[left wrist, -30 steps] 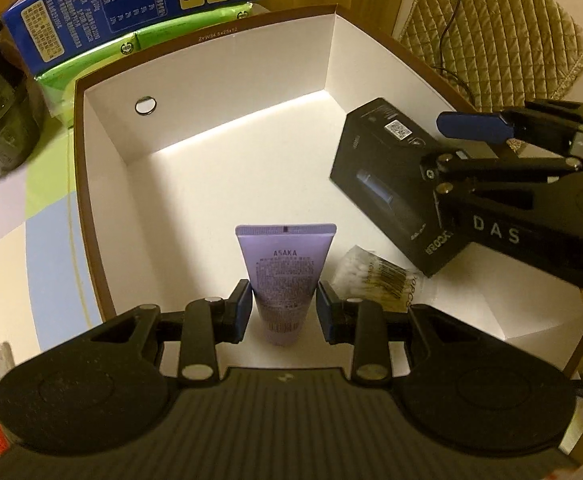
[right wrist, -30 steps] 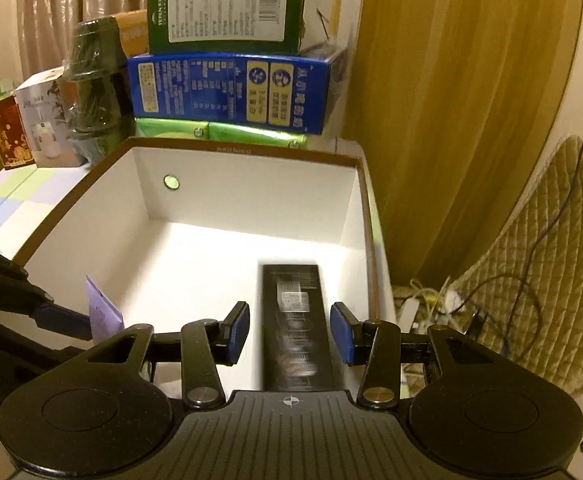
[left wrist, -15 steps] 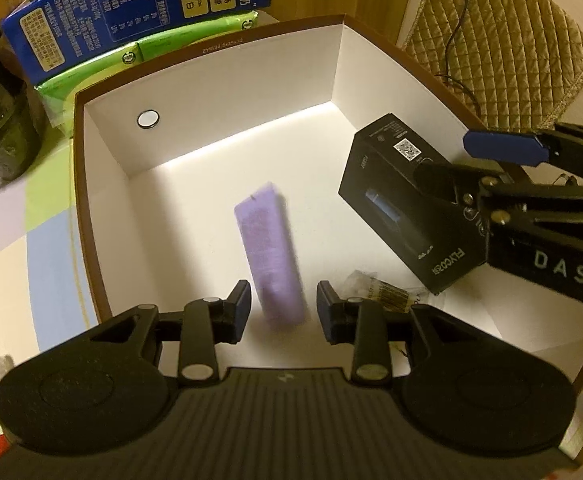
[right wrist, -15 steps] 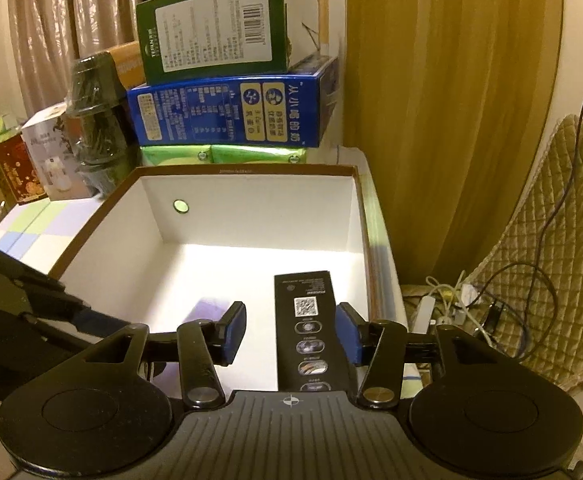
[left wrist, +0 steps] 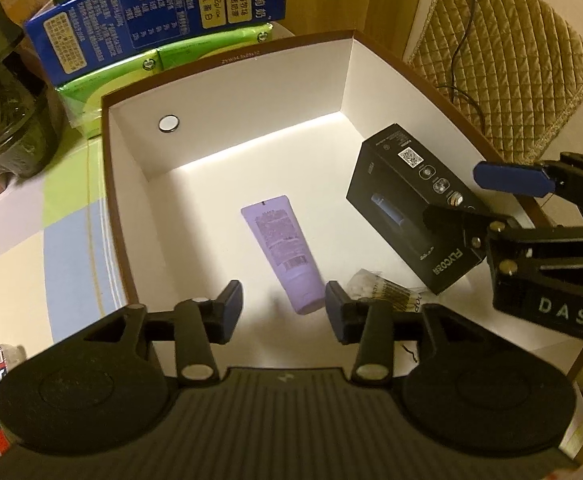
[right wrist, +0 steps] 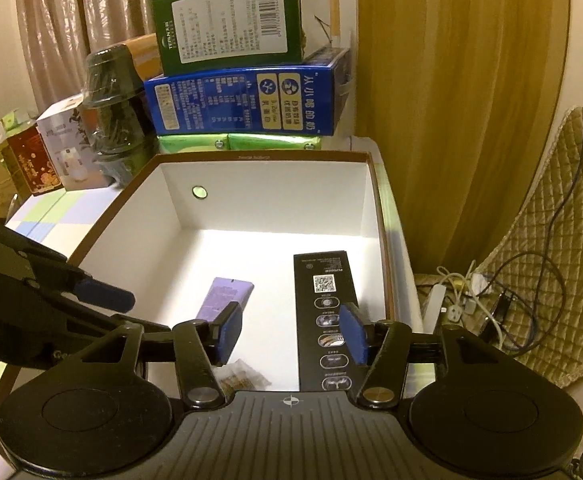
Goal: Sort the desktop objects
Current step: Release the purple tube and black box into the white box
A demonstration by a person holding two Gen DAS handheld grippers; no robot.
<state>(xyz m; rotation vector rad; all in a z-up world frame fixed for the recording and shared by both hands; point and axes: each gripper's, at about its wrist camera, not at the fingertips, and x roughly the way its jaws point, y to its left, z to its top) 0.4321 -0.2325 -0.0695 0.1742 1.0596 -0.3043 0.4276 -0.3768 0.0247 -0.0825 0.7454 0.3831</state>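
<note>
1. A table (left wrist: pixel 19 240) with a cover in pale green, blue and cream blocks carries everything.
2. On it sits an open white box with a brown rim (left wrist: pixel 111 184).
3. Behind the box lie green packets (left wrist: pixel 111 76), with a dark wrapped object (right wrist: pixel 115 120) beside them.

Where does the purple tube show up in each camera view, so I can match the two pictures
Left wrist: purple tube lies on the box floor at picture centre, just beyond the left gripper.
Right wrist: it sits lower left of centre, partly behind a finger.
Shared landmark: the black carton, to the tube's right in both.
</note>
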